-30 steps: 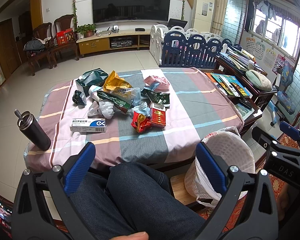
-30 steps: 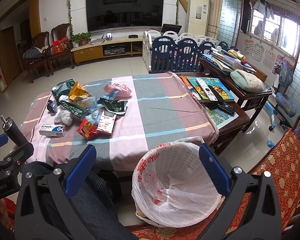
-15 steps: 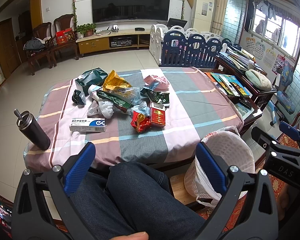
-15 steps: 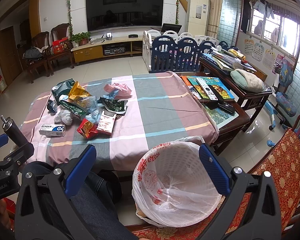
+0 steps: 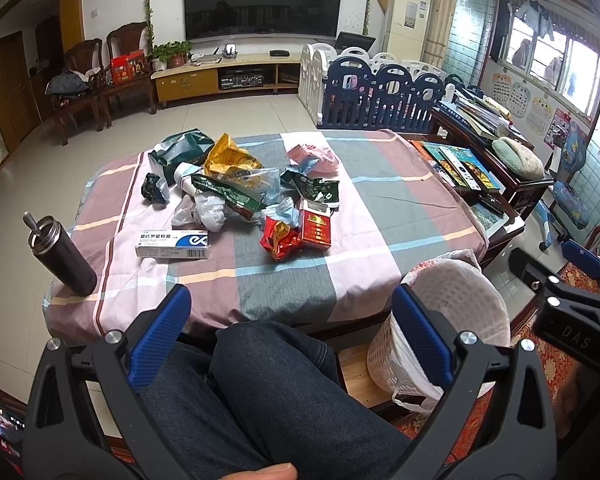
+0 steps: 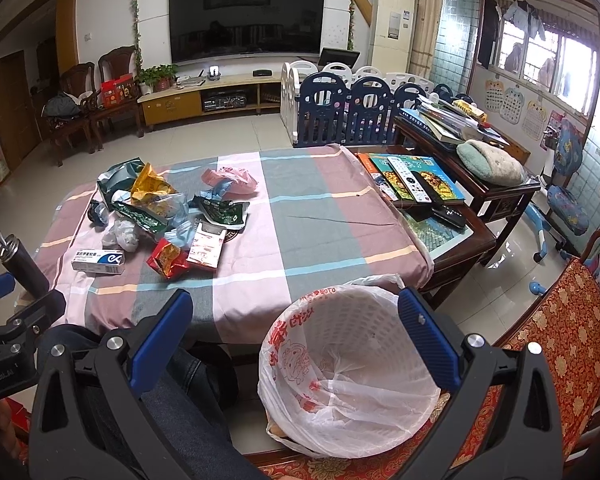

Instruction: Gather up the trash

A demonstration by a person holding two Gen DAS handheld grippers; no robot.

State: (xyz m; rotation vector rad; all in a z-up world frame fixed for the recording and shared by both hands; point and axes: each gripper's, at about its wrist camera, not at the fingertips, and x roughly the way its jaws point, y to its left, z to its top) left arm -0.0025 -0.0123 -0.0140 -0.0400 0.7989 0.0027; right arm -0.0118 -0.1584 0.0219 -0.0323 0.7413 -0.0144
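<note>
A heap of trash lies on the left half of the plaid-covered table (image 5: pixel 364 208): a white medicine box (image 5: pixel 173 244), a red crumpled wrapper (image 5: pixel 278 240), a red cigarette pack (image 5: pixel 315 229), green and yellow bags (image 5: pixel 230 160), white tissue (image 5: pixel 204 212). The heap also shows in the right wrist view (image 6: pixel 168 216). A white basket lined with a plastic bag (image 6: pixel 352 368) stands on the floor at the table's near right corner. My left gripper (image 5: pixel 290 332) is open and empty above my knee. My right gripper (image 6: pixel 294 332) is open and empty above the basket.
A dark steel flask (image 5: pixel 62 254) stands at the table's near left corner. A side table with books and remotes (image 6: pixel 416 184) adjoins the right edge. A red patterned seat (image 6: pixel 556 328) lies at the right. My jeans-clad leg (image 5: pixel 276 392) is below the left gripper.
</note>
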